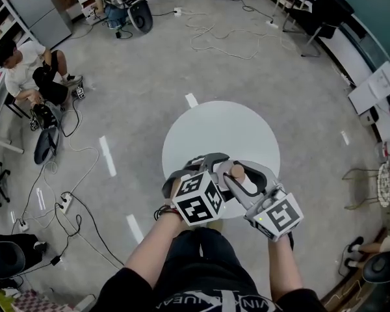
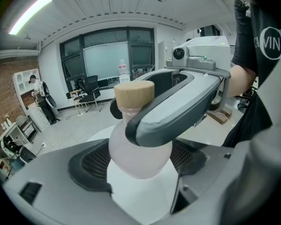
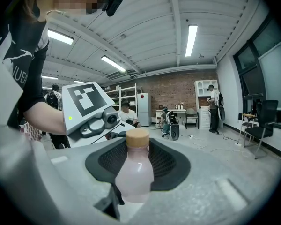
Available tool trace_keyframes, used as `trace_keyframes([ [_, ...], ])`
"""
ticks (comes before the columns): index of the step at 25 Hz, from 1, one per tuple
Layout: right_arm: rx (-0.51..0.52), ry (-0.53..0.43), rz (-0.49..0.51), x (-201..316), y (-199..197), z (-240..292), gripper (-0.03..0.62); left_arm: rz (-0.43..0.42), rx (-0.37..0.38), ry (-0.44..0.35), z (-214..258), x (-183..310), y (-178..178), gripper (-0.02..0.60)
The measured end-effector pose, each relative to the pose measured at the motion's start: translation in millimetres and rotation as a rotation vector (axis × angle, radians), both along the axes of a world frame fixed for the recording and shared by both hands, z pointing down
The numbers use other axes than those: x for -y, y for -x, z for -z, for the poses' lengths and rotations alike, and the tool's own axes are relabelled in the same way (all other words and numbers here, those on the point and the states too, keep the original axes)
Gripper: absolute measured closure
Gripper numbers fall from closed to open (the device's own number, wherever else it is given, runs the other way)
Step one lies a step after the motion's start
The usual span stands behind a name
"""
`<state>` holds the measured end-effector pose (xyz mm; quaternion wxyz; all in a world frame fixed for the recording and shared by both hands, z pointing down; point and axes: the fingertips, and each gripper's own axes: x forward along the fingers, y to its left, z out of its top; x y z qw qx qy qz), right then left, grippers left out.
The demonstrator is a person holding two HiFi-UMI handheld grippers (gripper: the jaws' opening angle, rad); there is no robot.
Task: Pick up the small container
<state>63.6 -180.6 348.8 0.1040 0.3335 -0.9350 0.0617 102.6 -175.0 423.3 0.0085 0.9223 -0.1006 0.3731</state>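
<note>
table (image 1: 221, 127): round, white | room: grey floor (image 1: 149, 64), loose cables (image 1: 216, 39), seated person (image 1: 27, 70) | right gripper (image 1: 231, 173) grasping small bottle (image 1: 249, 186) | left gripper (image 1: 205, 164) released

Quick tally: one small container (image 3: 133, 172) is counted, one round white table (image 1: 221, 125), and two grippers, the left gripper (image 2: 140, 165) and the right gripper (image 3: 136, 175). One seated person (image 1: 26, 70) is spotted on the floor (image 1: 149, 64).

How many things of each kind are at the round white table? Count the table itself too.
Bottle: 1
Hand-held grippers: 2, the left hand-held gripper and the right hand-held gripper
Round table: 1
Total: 4
</note>
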Motion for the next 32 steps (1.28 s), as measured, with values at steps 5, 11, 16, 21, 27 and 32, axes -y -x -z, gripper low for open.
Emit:
trace_keyframes([
  [5,0.011,-0.011,0.009,-3.3,-2.3,11.7,0.45,0.004,-0.005,-0.011,13.3,-2.8,0.1,0.222],
  [11,0.02,-0.026,0.017,-6.9,-0.3,27.8,0.448,0.016,-0.006,-0.021,29.1,-5.2,1.8,0.222],
  [16,0.024,-0.034,0.027,-14.5,-1.6,40.0,0.448,0.028,-0.012,-0.024,42.0,-12.5,1.1,0.222],
  [21,0.033,-0.039,0.042,-17.5,1.0,48.4,0.448,0.04,-0.007,-0.029,50.1,-14.5,3.9,0.222],
  [27,0.032,-0.049,0.05,-19.2,3.1,59.0,0.448,0.053,-0.006,-0.038,61.1,-15.2,6.0,0.222],
  [32,0.027,-0.064,0.055,-17.1,3.9,70.3,0.448,0.056,-0.009,-0.05,72.4,-12.2,6.5,0.222],
])
